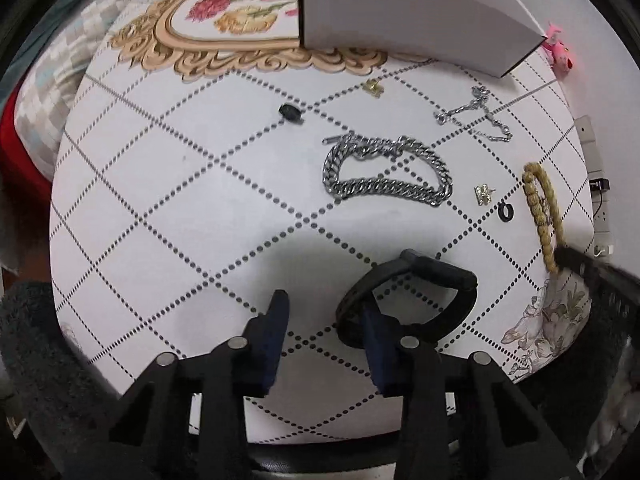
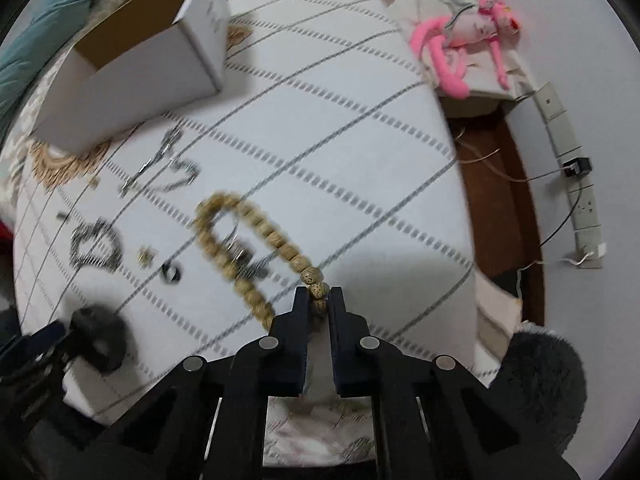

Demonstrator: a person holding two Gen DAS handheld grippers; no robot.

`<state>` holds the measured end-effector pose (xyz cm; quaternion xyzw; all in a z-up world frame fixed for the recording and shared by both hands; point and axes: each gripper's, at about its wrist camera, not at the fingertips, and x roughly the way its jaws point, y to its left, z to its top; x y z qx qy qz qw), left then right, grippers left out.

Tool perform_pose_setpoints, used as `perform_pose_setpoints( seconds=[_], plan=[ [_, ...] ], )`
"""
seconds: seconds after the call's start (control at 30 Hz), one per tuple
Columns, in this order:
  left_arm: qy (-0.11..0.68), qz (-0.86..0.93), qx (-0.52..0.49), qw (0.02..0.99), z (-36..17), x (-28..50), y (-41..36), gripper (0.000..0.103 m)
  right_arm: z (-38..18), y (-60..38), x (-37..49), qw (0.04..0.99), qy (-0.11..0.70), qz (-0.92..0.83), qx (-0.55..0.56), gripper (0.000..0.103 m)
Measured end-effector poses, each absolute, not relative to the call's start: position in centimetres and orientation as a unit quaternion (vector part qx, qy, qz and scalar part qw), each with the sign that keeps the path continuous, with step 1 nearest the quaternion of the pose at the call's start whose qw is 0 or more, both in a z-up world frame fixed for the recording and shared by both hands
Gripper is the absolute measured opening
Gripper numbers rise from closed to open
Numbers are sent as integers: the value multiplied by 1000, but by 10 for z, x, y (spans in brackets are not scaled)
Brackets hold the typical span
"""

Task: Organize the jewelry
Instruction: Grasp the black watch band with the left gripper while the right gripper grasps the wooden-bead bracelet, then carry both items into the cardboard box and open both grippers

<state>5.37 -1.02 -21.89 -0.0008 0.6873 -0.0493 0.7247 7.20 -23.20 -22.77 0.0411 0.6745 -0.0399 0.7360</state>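
Observation:
Jewelry lies on a white dotted tablecloth. My right gripper (image 2: 319, 296) is shut on a tan bead bracelet (image 2: 256, 232), pinching its near end; it also shows in the left wrist view (image 1: 542, 208). My left gripper (image 1: 324, 312) is open, its right finger inside a black band (image 1: 408, 300). Ahead lie a thick silver chain (image 1: 384, 176), a thin silver chain (image 1: 476, 114), two gold charms (image 1: 484, 192) (image 1: 374, 87), a black ring (image 1: 506, 212) and a dark bead (image 1: 290, 113). An open white box (image 1: 400, 16) stands at the back.
The table edge runs along the right, with a pink plush toy (image 2: 472, 56) and a power strip (image 2: 576, 184) on the floor beyond. A carved floral panel (image 1: 224, 20) is left of the box. A dark fuzzy cushion (image 2: 536, 380) is near right.

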Motion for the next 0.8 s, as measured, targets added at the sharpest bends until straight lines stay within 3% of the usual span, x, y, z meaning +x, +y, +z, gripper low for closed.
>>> perform_pose_setpoints(
  seconds=[0.1, 0.2, 0.63, 0.8],
  plan=[
    [677, -54, 19, 734, -220, 50, -14, 12, -226, -227, 57, 727, 684, -33, 41, 10],
    [667, -57, 31, 742, -221, 45, -17, 7, -225, -227, 52, 733, 677, -44, 44, 10],
    [647, -54, 39, 760, -218, 42, -30, 6, -226, -228, 61, 748, 660, -70, 28, 10],
    [638, -58, 37, 767, -198, 58, -29, 5, -217, -238, 57, 750, 653, -54, 89, 9]
  ],
)
